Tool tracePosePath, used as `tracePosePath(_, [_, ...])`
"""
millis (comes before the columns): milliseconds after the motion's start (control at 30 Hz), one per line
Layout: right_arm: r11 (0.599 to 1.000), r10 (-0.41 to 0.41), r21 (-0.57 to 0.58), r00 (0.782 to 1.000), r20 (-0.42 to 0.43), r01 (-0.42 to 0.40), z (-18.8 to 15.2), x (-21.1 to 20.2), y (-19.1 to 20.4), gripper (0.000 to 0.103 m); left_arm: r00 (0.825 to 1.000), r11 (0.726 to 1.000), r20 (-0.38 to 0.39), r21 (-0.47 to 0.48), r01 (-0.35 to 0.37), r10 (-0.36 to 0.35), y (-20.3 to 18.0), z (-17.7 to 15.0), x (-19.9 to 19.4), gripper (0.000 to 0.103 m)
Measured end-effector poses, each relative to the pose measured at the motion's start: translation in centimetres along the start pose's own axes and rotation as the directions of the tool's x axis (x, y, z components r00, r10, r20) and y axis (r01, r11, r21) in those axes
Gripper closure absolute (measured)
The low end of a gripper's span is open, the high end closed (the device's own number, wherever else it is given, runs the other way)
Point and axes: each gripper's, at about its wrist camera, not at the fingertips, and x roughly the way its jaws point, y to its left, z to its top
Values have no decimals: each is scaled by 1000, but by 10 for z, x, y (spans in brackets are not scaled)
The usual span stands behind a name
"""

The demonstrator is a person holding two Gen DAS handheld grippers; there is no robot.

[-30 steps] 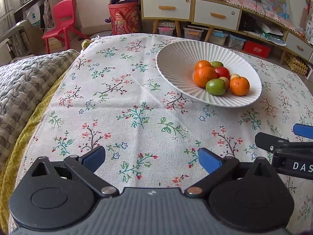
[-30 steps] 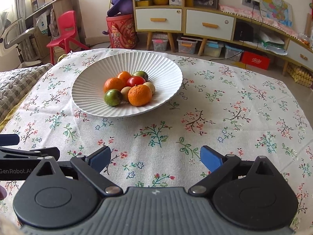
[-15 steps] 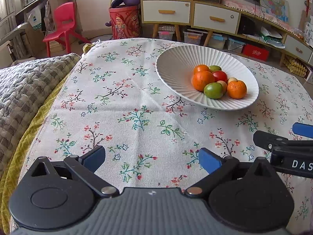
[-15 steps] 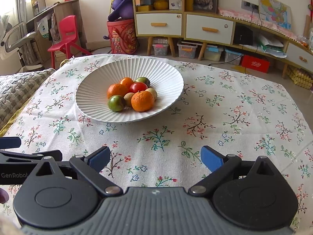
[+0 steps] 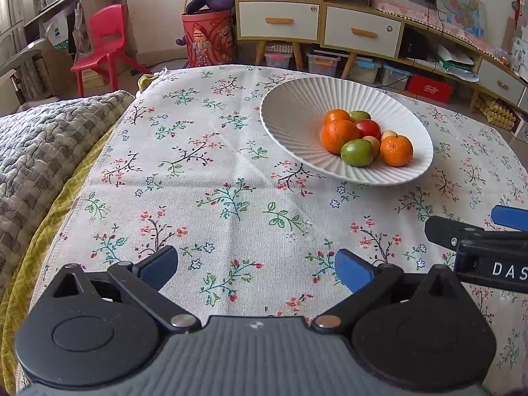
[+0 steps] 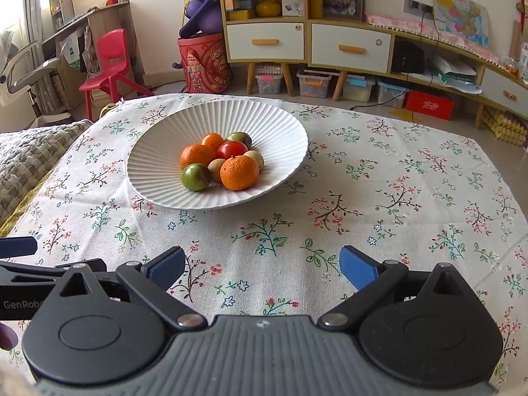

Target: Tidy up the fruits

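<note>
A white ribbed bowl (image 5: pixel 290 112) (image 6: pixel 158 161) stands on the floral tablecloth (image 5: pixel 214 171). In it lie several fruits: oranges (image 5: pixel 396 150) (image 6: pixel 239 172), a green fruit (image 5: pixel 357 152) (image 6: pixel 195 177), a red fruit (image 5: pixel 368 128) (image 6: pixel 231 149) and small tan ones (image 6: pixel 254 159). My left gripper (image 5: pixel 256 270) is open and empty, low over the cloth, well short of the bowl. My right gripper (image 6: pixel 261 266) is open and empty, in front of the bowl. Each gripper's side shows in the other's view: the right at the edge of the left wrist view (image 5: pixel 478 241), the left in the right wrist view (image 6: pixel 39 274).
A grey quilted blanket (image 5: pixel 39 151) and yellow cloth lie along the table's left edge. Beyond the table are a red chair (image 5: pixel 102 46), a red bin (image 5: pixel 208 40) and a low cabinet with drawers (image 5: pixel 316 23). Bare cloth lies left and right of the bowl.
Both grippers have drawn back and risen a little; the bowl looks smaller and farther in both views. Both stay open and empty. The fruits have not moved.
</note>
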Motion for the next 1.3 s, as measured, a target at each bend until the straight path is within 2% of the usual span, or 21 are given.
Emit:
tracePosePath(533, [1000, 11, 0, 1000, 5, -11, 0, -4, 2, 2, 1000, 1000, 12, 6, 1, -1, -1, 0, -4, 11])
tracePosePath(933, [999, 18, 49, 998, -53, -15, -2, 5, -2, 2, 1000, 1000, 7, 11, -3, 3, -1, -2, -3, 11])
tracePosePath(1300, [999, 16, 42, 999, -40, -14, -1, -1, -2, 2, 1000, 1000, 17, 20, -14, 14, -3, -2, -4, 11])
